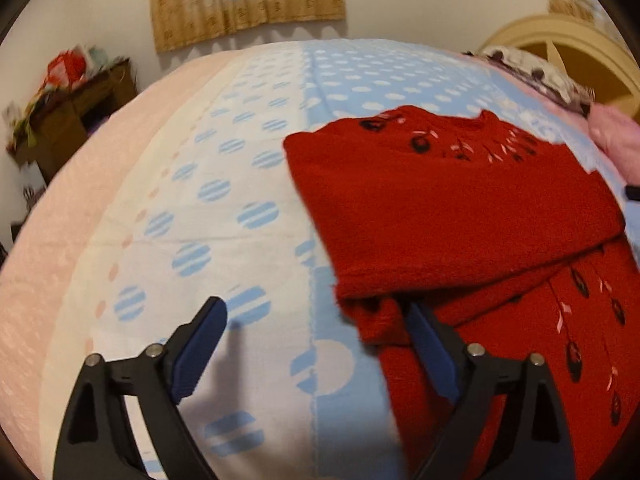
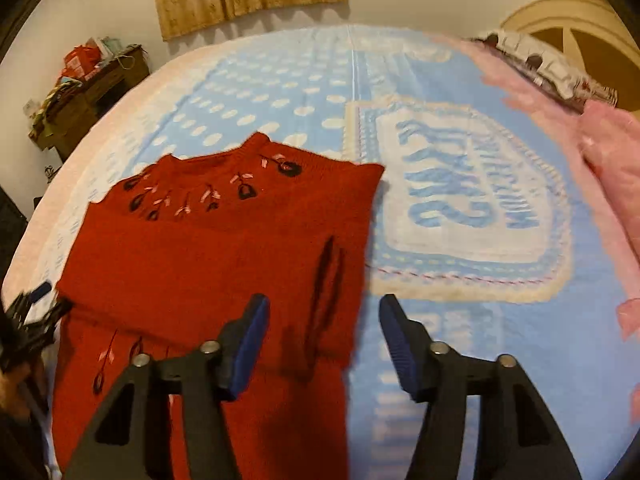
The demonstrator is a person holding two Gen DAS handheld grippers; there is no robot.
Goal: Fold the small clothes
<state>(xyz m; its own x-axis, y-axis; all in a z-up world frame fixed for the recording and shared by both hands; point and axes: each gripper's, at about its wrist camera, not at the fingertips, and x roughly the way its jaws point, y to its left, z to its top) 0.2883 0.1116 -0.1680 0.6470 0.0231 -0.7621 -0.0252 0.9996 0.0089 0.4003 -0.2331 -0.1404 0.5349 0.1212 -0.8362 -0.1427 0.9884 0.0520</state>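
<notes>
Red sweater (image 2: 208, 248) lengthwise — collar pointing away.

Red sweater (image 2: 208, 256) with black-and-pink embroidery; blanket (image 1: 248, 168) light blue and white, dotted, pink-edged

Blue lettering (image 2: 448, 208) fills a white panel (image 2: 472, 248) woven into the blue blanket (image 2: 280, 80), lying at 3 o'clock of the red sweater (image 2: 208, 260) in the right wrist view. The words run in two curved lines, a large one and a smaller one at 3 o'clock of it, and appear upside down to the camera. Blur and the bend of the lens leave no word legible. At 10 o'clock in the same view, a red box (image 2: 78, 58) on a cluttered desk (image 2: 100, 92) bears pale marks too small to read. Nothing in the left wrist view can be read.
</notes>
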